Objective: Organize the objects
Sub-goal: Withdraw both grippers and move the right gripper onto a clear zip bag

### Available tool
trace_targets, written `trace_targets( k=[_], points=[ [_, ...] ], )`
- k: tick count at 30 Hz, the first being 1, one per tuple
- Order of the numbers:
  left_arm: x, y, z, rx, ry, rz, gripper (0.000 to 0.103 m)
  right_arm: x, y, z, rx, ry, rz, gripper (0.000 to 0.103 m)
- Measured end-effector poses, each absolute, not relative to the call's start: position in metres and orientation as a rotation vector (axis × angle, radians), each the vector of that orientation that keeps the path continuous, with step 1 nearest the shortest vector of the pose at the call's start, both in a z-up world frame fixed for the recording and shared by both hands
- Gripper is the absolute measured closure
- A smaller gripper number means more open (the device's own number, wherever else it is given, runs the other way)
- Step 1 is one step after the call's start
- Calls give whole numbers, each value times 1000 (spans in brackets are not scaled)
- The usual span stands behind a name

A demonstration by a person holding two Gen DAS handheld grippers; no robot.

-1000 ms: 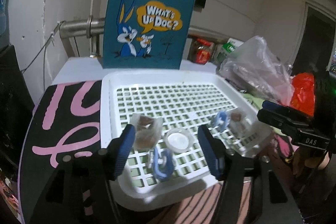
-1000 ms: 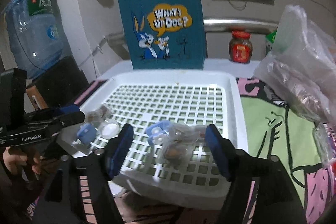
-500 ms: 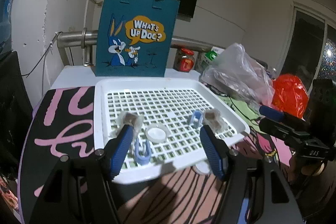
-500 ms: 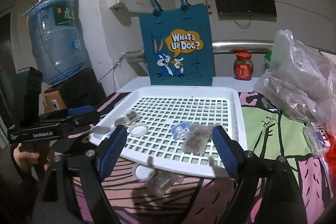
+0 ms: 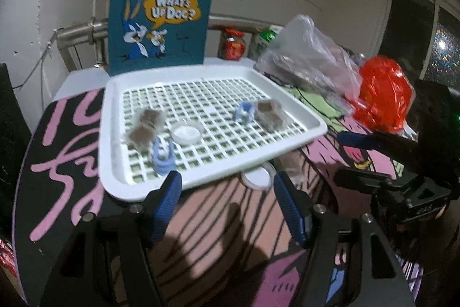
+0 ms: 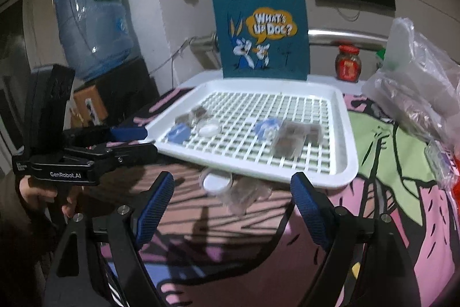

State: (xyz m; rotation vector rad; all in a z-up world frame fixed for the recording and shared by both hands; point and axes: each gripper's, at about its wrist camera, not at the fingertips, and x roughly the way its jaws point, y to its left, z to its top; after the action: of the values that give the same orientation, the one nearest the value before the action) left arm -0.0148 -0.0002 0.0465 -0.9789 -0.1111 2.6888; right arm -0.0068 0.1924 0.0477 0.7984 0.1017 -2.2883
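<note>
A white slatted tray [image 5: 115, 117] [image 6: 349, 134] sits on the patterned table. In it lie two blue clips [image 5: 162, 154] [image 5: 244, 111], a clear round lid [image 5: 187, 131] and clear packets with brown contents [image 5: 145, 125] [image 5: 268, 114]. Another round lid [image 5: 256, 179] [image 6: 216, 181] and a clear packet [image 6: 247, 193] lie on the cloth by the tray's near edge. My left gripper [image 5: 227, 209] is open and empty in front of the tray. My right gripper [image 6: 231, 209] is open and empty, also short of the tray.
A teal "What's Up Doc?" tote bag [image 5: 161, 16] [image 6: 264, 28] stands behind the tray. Clear plastic bags [image 5: 310, 56] [image 6: 417, 82] and a red bag [image 5: 382, 94] lie to the right. A red-lidded jar [image 6: 348, 64] and a water jug [image 6: 92, 19] stand behind.
Both grippers have drawn back from over the tray toward the table's near side, still open. The lid and packet on the cloth in front of the tray have come into view.
</note>
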Motion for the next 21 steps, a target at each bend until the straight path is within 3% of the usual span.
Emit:
trace_targets(
  k=[14, 21],
  points=[
    [-49, 27, 19, -1175, -103, 2638, 39, -23, 191, 20, 983, 151, -2291, 19],
    [-65, 31, 11, -1248, -184, 2624, 56, -22, 189, 21, 981, 171, -2291, 19]
  ],
)
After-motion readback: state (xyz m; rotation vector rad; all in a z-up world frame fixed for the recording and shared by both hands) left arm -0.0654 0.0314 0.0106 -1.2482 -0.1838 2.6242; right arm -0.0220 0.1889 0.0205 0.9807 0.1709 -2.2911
